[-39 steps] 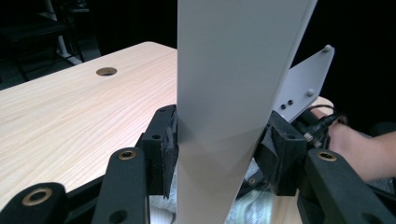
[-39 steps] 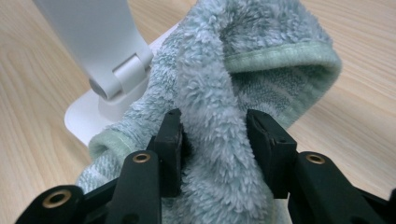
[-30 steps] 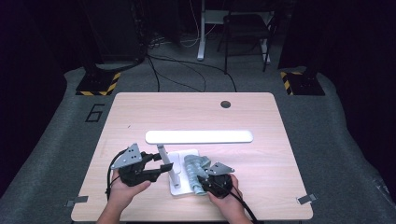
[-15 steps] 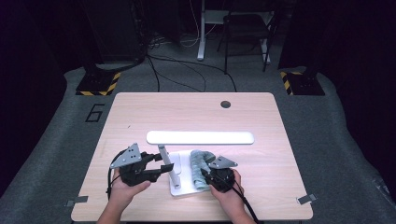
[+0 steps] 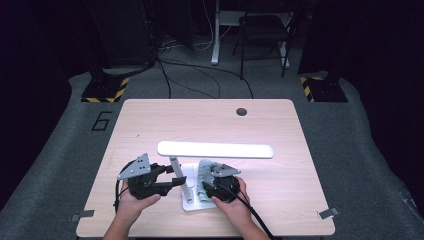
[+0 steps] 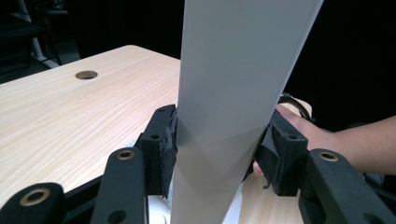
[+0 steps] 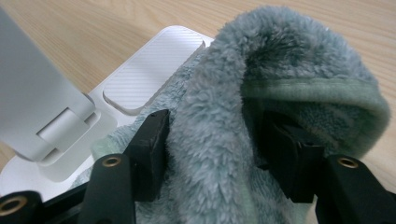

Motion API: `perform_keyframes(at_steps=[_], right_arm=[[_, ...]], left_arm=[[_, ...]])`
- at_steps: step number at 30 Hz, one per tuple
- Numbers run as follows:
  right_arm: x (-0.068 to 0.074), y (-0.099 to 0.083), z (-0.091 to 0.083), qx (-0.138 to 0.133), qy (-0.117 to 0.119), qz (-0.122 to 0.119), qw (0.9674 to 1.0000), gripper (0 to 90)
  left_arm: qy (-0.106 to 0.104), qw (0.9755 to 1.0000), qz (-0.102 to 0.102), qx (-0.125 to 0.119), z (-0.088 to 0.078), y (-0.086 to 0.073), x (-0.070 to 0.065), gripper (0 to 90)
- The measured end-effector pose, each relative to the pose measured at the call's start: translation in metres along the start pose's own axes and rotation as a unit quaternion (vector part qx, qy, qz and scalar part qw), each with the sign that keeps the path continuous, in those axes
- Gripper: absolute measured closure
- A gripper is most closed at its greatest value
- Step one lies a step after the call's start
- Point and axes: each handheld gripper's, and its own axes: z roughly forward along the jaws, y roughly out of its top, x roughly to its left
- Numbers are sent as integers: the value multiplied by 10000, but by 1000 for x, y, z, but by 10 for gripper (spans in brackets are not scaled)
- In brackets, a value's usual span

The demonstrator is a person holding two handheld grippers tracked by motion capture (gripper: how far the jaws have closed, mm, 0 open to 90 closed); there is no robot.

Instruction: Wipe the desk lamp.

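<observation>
While left tool (image 6: 217, 154) clamps lamp stem (image 6: 233, 93), right tool (image 7: 212, 154), jaws just widened, straddles cloth (image 7: 280, 70) on lamp base (image 7: 149, 70).

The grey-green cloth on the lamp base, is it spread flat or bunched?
Bunched: the cloth humps up in folds on the lamp base.

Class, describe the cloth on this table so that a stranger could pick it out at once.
On the wooden table stands a white desk lamp. On its flat base, right of the post, lies the cloth between the right gripper jaws. It alone is soft: fluffy grey-green fabric.
</observation>
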Motion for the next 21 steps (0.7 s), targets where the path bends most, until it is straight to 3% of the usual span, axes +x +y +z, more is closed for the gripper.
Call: perform_keyframes(at_steps=[5,10,13,16,21], right_arm=[[1,0,5,-49,18,-341,9994,577],[0,7,4,16,44,-367,9993,697],[4,15,2,-147,118,-465,9987,704],[8,23,3,-358,314,-371,9982,699],[18,35,16,-330,569,-427,9969,669]], left_arm=[[-5,10000,-3,-7,0,0,0,517],[-17,10000,1,-20,0,-1,1,517],[-24,10000,-7,-28,0,-1,1,517],[-24,10000,-3,-26,0,-1,1,517],[-25,10000,-15,-17,0,-1,1,517]])
